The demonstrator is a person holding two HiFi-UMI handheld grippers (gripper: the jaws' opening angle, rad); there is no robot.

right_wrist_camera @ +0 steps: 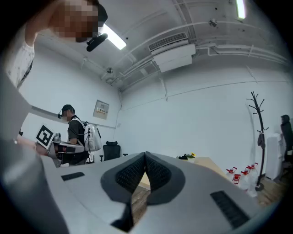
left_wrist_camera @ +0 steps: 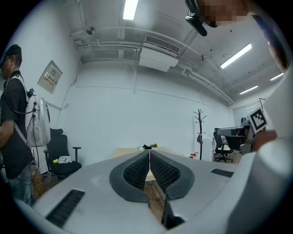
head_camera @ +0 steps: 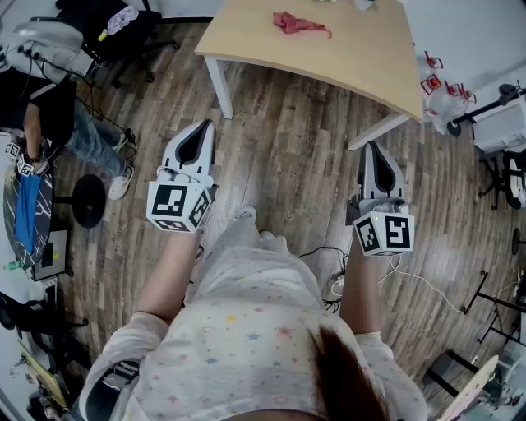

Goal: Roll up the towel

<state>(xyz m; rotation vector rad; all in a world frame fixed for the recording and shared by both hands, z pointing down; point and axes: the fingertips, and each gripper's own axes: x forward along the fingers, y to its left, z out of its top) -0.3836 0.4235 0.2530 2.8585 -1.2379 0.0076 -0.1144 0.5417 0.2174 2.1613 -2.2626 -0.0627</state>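
Fingers (left_wrist_camera: 160, 171) of left gripper (head_camera: 205, 126) and right gripper (head_camera: 371, 148) pressed together, empty; towel (head_camera: 297, 25) on table (head_camera: 353, 49).

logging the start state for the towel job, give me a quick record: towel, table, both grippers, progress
towel: red, crumpled, unrolled, lying on the table
table: light wood top, white legs, ahead of the person
left gripper: shut, empty, held over the floor, short of the table
right gripper: shut, empty, also short of the table
bystander: standing at the left
progress: rolling not yet begun, towel untouched
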